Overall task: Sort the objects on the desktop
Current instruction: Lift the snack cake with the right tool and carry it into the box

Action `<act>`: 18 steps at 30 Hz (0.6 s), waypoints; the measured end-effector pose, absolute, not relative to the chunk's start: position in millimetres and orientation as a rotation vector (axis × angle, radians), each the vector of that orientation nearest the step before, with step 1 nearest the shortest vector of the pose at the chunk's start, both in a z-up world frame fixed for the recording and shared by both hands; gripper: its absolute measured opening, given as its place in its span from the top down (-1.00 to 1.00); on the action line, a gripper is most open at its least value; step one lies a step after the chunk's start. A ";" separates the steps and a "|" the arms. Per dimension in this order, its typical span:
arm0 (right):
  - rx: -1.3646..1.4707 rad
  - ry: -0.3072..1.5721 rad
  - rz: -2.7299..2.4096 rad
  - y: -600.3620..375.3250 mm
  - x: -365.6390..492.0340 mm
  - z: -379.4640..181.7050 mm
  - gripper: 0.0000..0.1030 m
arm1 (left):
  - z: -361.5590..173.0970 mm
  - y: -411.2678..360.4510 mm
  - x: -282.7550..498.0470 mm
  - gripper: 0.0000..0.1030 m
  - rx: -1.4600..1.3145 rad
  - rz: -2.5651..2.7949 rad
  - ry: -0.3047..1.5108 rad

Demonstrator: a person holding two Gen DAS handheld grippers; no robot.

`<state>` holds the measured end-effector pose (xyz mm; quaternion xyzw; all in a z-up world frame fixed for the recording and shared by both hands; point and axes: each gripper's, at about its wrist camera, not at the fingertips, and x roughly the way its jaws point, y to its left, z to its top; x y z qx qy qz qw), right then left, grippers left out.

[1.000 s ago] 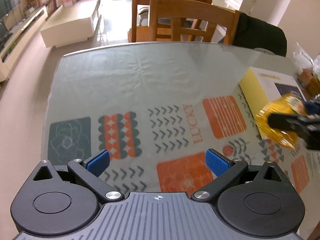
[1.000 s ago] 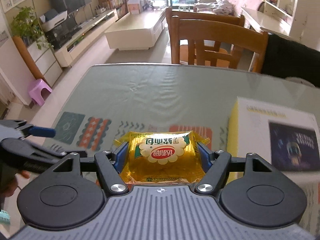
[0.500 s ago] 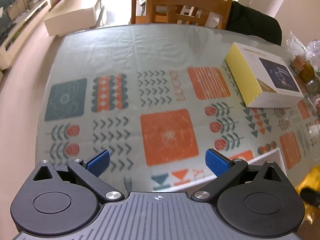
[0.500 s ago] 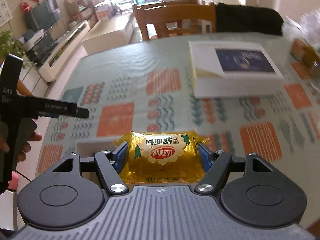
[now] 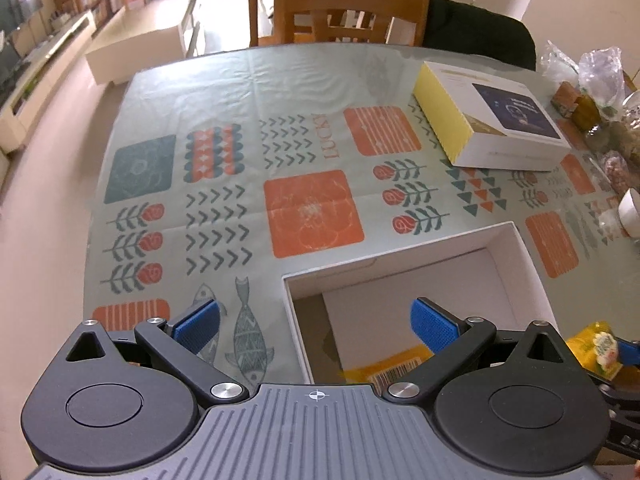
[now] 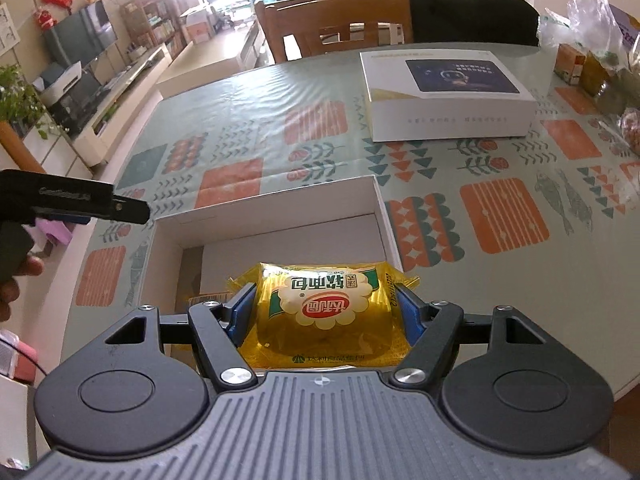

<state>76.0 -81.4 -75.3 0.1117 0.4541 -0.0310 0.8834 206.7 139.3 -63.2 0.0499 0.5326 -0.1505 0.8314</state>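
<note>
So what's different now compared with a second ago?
The right tool carried the yellow snack packet from near the closed white-and-yellow box to above the open white box; its pads are easing apart, packet between them. The left tool pulled back over that box's rim, open and empty. Both boxes stayed put.

Tools: two, the left tool (image 5: pixel 316 326) and the right tool (image 6: pixel 326 308). Yellow packets: two, one packet (image 6: pixel 324 304) between the right tool's pads, a second packet (image 5: pixel 394 366) in the open box (image 6: pixel 264 210). Boxes: two, the open box and a closed box (image 6: pixel 448 100). Chairs (image 5: pixel 348 12) behind the table (image 5: pixel 240 80): two.
</note>
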 end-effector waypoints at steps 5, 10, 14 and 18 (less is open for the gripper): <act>0.209 0.961 -0.092 -76.6 76.8 -78.5 -0.71 | -63.0 143.0 212.8 -1.00 0.098 -0.345 1.140; 0.213 0.982 -0.120 -74.6 87.5 -90.4 -0.72 | -71.2 146.8 225.2 -1.00 0.088 -0.370 1.160; 0.218 1.014 -0.126 -69.7 98.1 -105.8 -0.72 | -80.3 147.3 235.4 -1.00 0.093 -0.390 1.178; 0.197 1.045 -0.142 -66.5 108.0 -120.7 -0.72 | -91.0 143.5 245.5 -1.00 0.108 -0.408 1.196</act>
